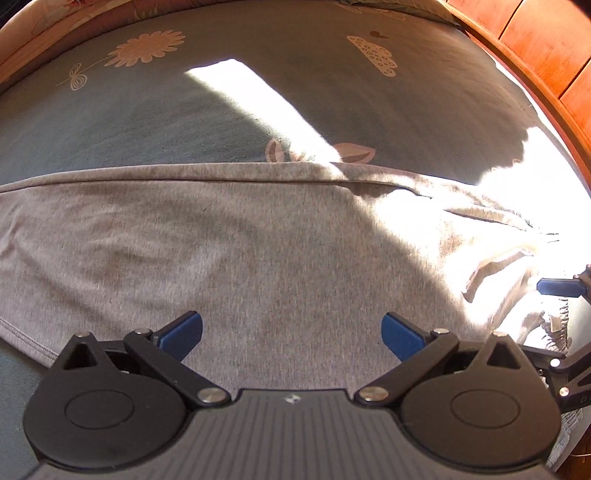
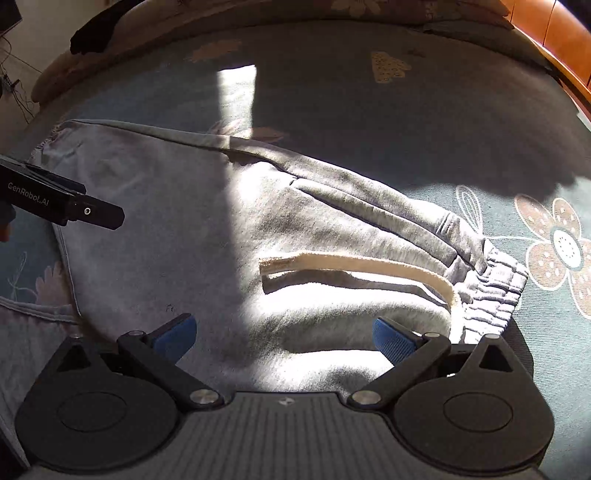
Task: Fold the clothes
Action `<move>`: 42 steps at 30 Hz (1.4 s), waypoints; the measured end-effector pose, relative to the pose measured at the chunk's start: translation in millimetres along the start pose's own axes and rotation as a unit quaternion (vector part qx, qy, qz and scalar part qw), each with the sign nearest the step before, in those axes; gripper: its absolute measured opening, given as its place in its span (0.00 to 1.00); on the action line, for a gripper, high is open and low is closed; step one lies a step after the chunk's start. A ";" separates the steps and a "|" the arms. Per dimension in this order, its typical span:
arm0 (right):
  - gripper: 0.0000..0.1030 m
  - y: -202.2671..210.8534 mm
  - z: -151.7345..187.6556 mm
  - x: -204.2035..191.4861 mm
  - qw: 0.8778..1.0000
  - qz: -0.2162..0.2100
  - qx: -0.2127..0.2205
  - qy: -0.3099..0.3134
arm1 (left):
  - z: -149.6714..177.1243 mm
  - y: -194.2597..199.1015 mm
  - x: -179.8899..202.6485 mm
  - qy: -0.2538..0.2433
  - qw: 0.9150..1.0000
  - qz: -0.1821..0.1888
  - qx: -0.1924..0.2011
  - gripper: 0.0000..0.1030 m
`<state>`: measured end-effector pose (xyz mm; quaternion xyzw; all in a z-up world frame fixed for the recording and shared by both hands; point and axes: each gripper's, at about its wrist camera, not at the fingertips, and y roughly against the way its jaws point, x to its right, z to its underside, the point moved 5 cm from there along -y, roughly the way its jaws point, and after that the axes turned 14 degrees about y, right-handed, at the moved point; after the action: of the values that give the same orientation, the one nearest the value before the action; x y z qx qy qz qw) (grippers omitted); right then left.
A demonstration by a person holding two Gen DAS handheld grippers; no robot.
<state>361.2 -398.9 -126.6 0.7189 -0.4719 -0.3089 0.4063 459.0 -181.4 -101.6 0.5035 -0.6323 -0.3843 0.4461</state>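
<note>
The grey sweatpants run off the left edge of the left wrist view, so their far end is cut off there. On the right a patch of glare washes out the waistband, and its folds cannot be told. In the right wrist view the pants' near part is hidden under the right gripper, and the left gripper is cut by the left edge. A dark thing at the far left is too dim to name.
</note>
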 end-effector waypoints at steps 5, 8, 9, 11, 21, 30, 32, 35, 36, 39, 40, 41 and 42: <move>1.00 -36.3 4.1 25.8 0.999 -0.016 -0.016 -0.036 | -1.9 -0.9 4.0 0.000 1.000 0.007 -0.002 0.99; 1.00 -25.3 6.2 31.3 0.999 0.014 -0.029 -0.040 | -1.1 -0.1 1.1 -0.008 1.000 0.001 0.004 0.99; 1.00 -17.3 6.5 30.9 0.998 0.026 -0.029 -0.042 | -0.5 -0.9 -0.3 -0.006 1.000 0.000 0.004 0.99; 1.00 -4.1 7.5 24.3 0.998 -0.006 -0.023 -0.054 | 0.7 -2.5 -3.1 -0.002 1.000 -0.002 0.004 0.99; 1.00 18.5 26.6 18.5 0.996 -0.036 -0.059 -0.056 | 1.7 -3.3 6.5 -0.034 0.999 0.026 0.008 0.99; 1.00 79.2 17.5 88.2 0.997 0.031 -0.038 -0.059 | -1.0 -5.3 36.3 -0.131 0.988 0.070 0.050 0.99; 1.00 76.6 11.3 87.8 0.998 0.028 -0.021 -0.052 | 1.7 -6.8 44.6 -0.144 0.985 0.085 0.048 0.99; 0.78 56.4 -1.0 75.6 1.000 0.024 -0.020 -0.007 | 5.7 -8.7 53.6 -0.156 0.983 0.091 0.044 0.99; 0.64 45.9 -4.2 71.1 0.999 0.025 -0.026 0.020 | 6.8 -9.2 55.5 -0.158 0.982 0.091 0.042 0.99; 0.44 14.7 -11.7 66.5 0.995 0.035 -0.050 0.079 | 8.7 -8.5 54.8 -0.161 0.982 0.088 0.039 0.99; 0.42 9.1 -15.1 64.2 0.994 0.032 -0.050 0.094 | 8.9 -8.4 53.0 -0.162 0.982 0.087 0.039 0.99; 0.41 3.8 -18.6 61.7 0.992 0.027 -0.049 0.110 | 9.1 -8.3 51.0 -0.163 0.982 0.085 0.040 0.99; 0.37 1.0 -21.8 57.3 0.990 0.026 -0.049 0.131 | 9.2 -8.4 48.7 -0.162 0.983 0.082 0.040 0.99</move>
<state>399.6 -446.0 -118.8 0.7199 -0.4177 -0.2242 0.5069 448.2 -230.4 -103.6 0.3982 -0.7504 -0.3970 0.3475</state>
